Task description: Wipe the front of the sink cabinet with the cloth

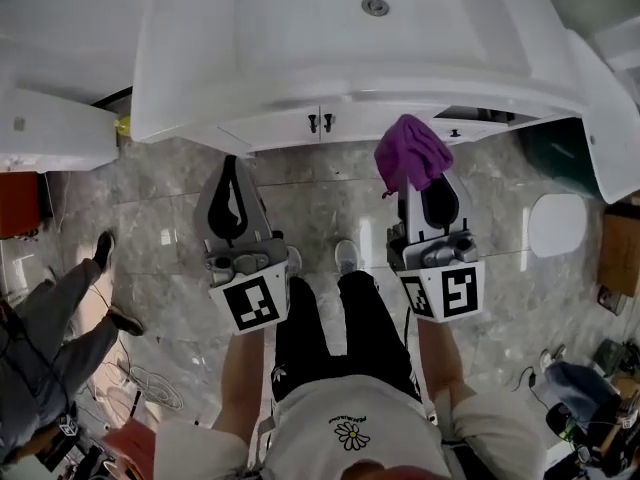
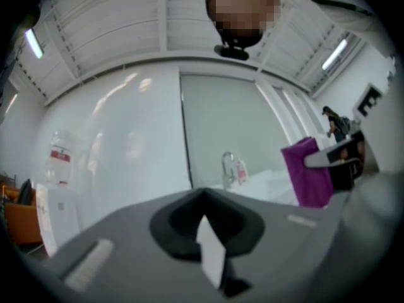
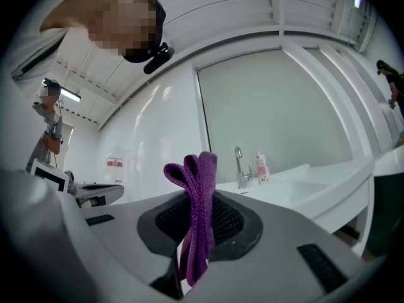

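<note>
White shirt with a flower print nearest the head view, dark trousers below it, forearms reaching out to both tools. Right tongs clamped on the cloth: purple, bunched, folded over and standing out past the tips. Right gripper view confirms it, with the cloth pinched in the seam between the two jaws and its looped folds rising above them. Left tongs off to the left of the right tongs, well apart from them, at about the same height. Left gripper view shows their jaws drawn together with nothing held; only a thin pale sliver shows at the seam. From the left tongs the cloth appears off to the right. Sink cabinet lies just beyond both pairs of tips, white, with two small dark door handles between the left and right tongs. Cloth sits close under the cabinet's front edge, right of the handles; contact cannot be told. Basin above with a round drain. Faucet and a small bottle stand ahead of the right tongs. Grey marbled floor beneath. Another person stands far left of the left tongs.
</note>
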Tool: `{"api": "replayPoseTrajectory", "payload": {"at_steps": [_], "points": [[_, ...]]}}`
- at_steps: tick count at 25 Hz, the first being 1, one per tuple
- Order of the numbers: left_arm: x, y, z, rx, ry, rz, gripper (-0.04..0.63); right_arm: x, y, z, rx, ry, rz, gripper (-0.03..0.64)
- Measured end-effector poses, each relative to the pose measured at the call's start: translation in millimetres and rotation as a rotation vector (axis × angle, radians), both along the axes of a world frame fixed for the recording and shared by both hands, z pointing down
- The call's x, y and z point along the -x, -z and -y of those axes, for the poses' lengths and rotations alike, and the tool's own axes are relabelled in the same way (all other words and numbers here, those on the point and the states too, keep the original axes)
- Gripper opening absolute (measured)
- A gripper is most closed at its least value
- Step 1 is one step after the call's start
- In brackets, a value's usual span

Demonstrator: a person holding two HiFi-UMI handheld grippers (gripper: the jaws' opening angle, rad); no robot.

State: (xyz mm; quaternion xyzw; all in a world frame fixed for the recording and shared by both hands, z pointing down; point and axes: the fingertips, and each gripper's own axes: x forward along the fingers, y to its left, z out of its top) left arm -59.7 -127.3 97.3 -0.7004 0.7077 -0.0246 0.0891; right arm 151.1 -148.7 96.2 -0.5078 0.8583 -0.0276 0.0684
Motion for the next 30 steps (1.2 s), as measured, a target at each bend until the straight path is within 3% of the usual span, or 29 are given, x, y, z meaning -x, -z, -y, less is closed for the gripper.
{"api": "replayPoseTrajectory", "payload": {"at_steps": [3,6,9,13,16,19,26,30], "points": [[16,-105,18,-0.002,-0.004,0.040,0.005,13,-97,15,-0.029,0.027,0.000,0.054],[29,-212,38,-0.004,-0.073,0.041,0.005,35,-204,32,0.015,0.088,-0.002,0.054],[41,-290,58,-0.056,-0.135,0.019,0.005,65,-284,48,-0.005,0.211,0.048,0.054],[56,-358,73,-0.159,-0.152,-0.083,0.004,73,-363,62,-0.063,0.181,0.146,0.052],[61,-383,65,-0.195,-0.148,-0.081,0.004,76,-390,62,-0.104,0.155,0.149,0.052],[74,-395,53,-0.162,-0.108,-0.107,0.005,80,-402,52,-0.058,0.143,0.160,0.052],[96,-375,36,-0.212,-0.071,-0.082,0.005,136,-372,25,-0.067,0.297,0.119,0.052],[121,-358,29,-0.212,-0.048,0.014,0.005,204,-317,22,-0.130,0.411,0.150,0.052]]}}
